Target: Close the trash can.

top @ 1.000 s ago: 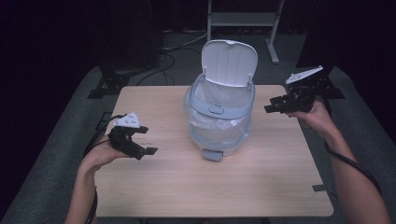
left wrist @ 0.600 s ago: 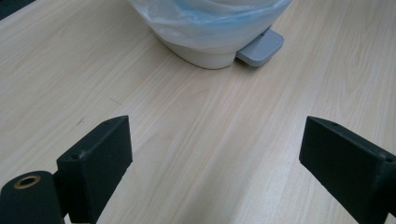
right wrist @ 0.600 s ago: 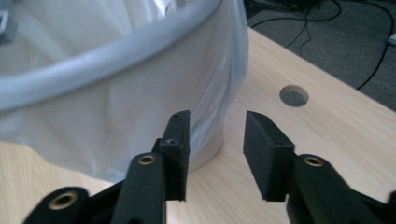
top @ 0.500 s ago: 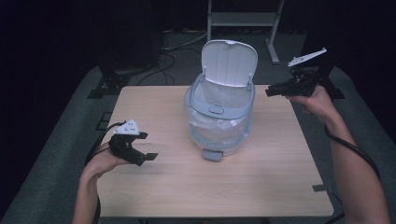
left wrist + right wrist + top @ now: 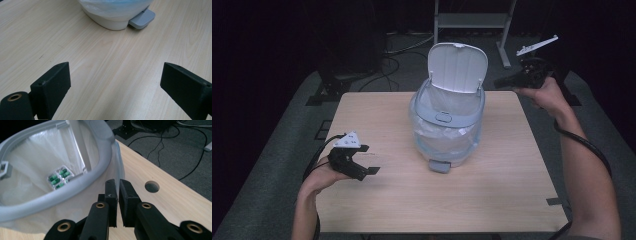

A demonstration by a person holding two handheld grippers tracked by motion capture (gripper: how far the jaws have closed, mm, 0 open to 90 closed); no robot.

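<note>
Left gripper [image 5: 371,171] at table 8 o'clock, low over the light wood table [image 5: 492,200], jaws spread wide, nothing between. White pedal bin with clear liner [image 5: 447,132] at table centre, lid up; green blister pack [image 5: 59,178] lies in the bin's bottom. Right gripper [image 5: 500,83] at 1 o'clock, raised beside the bin rim, jaws just closing, nearly together, holding nothing.

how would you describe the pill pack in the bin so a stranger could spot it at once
On the light wooden table stands a pale grey pedal bin with its lid up and a clear plastic liner. At the bottom of that liner lies a silver blister pack of green capsules, the one coloured thing against the white plastic.
</note>
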